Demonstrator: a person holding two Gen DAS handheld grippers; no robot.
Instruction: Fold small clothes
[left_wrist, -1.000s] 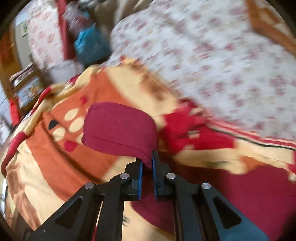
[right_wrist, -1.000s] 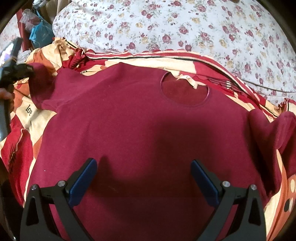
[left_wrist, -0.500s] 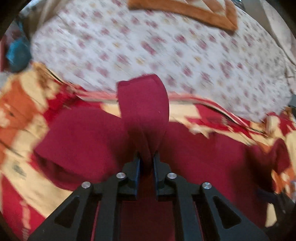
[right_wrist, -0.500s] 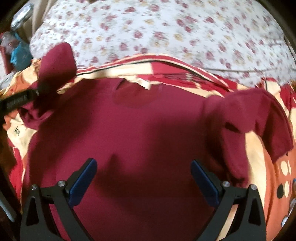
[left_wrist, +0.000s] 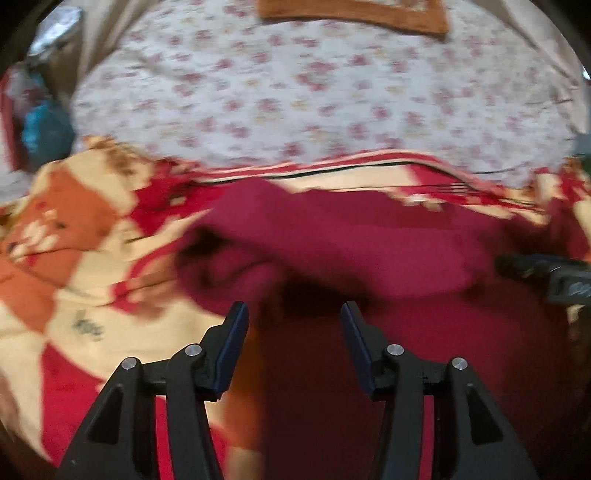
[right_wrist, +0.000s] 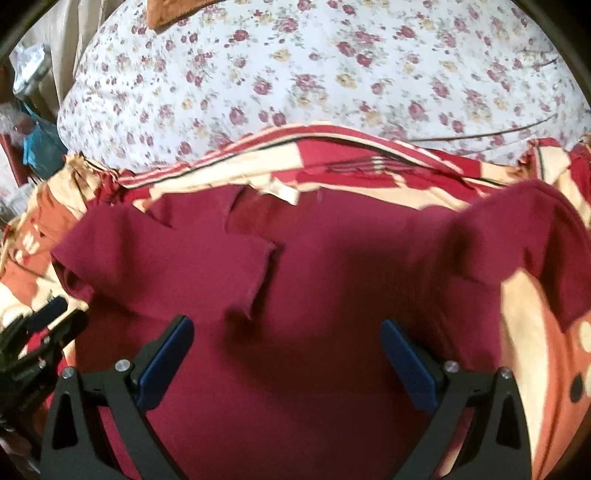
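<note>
As it lies flat, maroon shirt (right_wrist: 332, 295), collar away, sleeve (right_wrist: 177, 258) folded inward

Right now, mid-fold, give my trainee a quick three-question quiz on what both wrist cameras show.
1. True or false: the left gripper is clamped on the left sleeve.
2. Where does the left sleeve lie? A) spread out on the blanket B) folded in over the maroon T-shirt's chest C) on the floral pillow
3. Fill in: the right sleeve is ____ folded in.

Key:
1. False. Its fingers have just been opening and nothing is between them.
2. B
3. Not yet; it lies out over the blanket, and the right gripper is open over the shirt.
</note>
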